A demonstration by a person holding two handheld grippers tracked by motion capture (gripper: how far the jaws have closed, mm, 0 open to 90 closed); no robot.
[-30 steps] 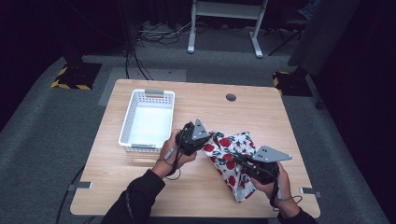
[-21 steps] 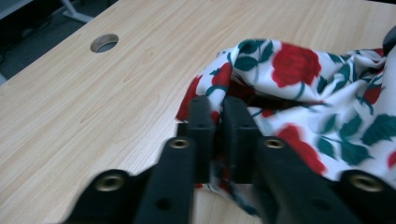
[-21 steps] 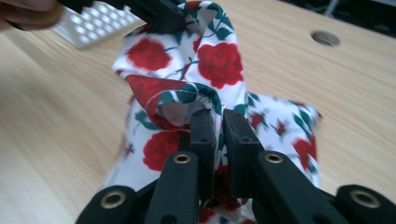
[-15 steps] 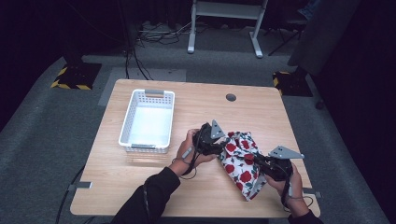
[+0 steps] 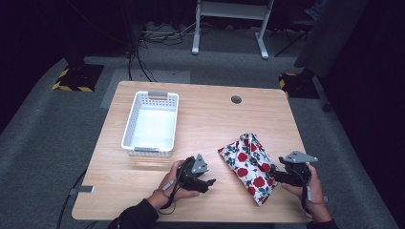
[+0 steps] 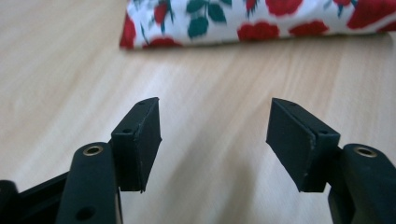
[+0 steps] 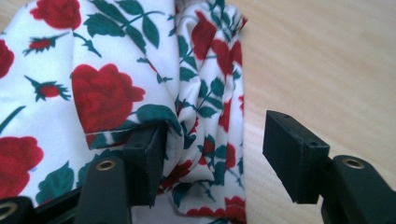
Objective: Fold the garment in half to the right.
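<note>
- While my two grippers rest low over the light wooden table [image 5: 210, 124], the folded white cloth printed with red roses and green leaves [image 5: 248, 164] lies on the right part of the tabletop, one narrow end toward the far edge and the other toward me.
- My left gripper [image 5: 206, 181] sits near the front edge, left of the cloth and apart from it; its jaws have just been opening and stand spread with nothing between them.
- From the left gripper view, bare wood shows between the two black pads [image 6: 144, 140], and the cloth's edge [image 6: 243, 21] lies farther ahead across the top.
- My right gripper [image 5: 274, 175] is at the cloth's right side near its front end; its jaws have just been opening too.
- From the right gripper view, a bunched fold of the cloth [image 7: 205, 116] lies in the gap; one pad is partly tucked under the fabric, while the other stands clear over bare wood, so nothing is pinched.
- At the table's left part stands a white plastic basket with latticed walls [image 5: 131, 126], well apart from the cloth and from both grippers.
</note>
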